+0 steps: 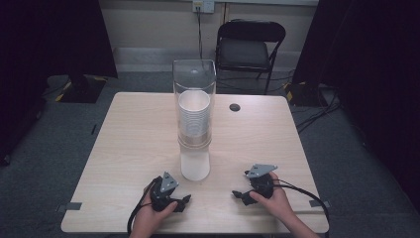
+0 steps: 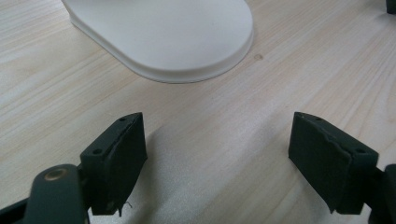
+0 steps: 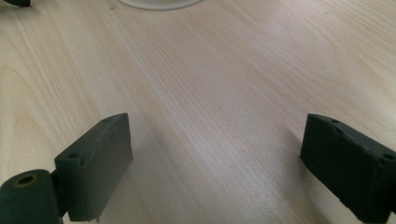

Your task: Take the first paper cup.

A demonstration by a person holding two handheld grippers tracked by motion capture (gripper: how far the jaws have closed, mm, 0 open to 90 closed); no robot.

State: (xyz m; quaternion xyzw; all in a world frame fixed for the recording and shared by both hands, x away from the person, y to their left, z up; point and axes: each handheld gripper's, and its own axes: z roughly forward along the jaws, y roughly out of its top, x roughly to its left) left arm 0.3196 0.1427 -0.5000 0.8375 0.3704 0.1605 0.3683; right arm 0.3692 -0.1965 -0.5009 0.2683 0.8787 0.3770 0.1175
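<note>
— While both tools are rested near the front edge of the table [image 1: 124, 148], which step is judged to be in hand?

— A starting pause, it seems. The left gripper [image 1: 184, 201] is laid just in front of the cup dispenser [image 1: 194, 119], a little to its left, and its jaws are spread wide with nothing between them. The right gripper [image 1: 238, 194] is set a little apart on the other side, likewise released and empty.

— Where is the dispenser placed?

— It is stood upright at the middle of the table. A stack of paper cups [image 1: 193, 119] is seen inside the clear tube, above the white base [image 2: 163, 39], which is seen close ahead from the left gripper view.

— What is called for next?

— A lift and a reach are probably needed: one gripper has to be raised off the wood and carried to the tube, perhaps to steady it, while the cups are approached by the other. Whether cups are drawn from the top or below cannot be told.
</note>
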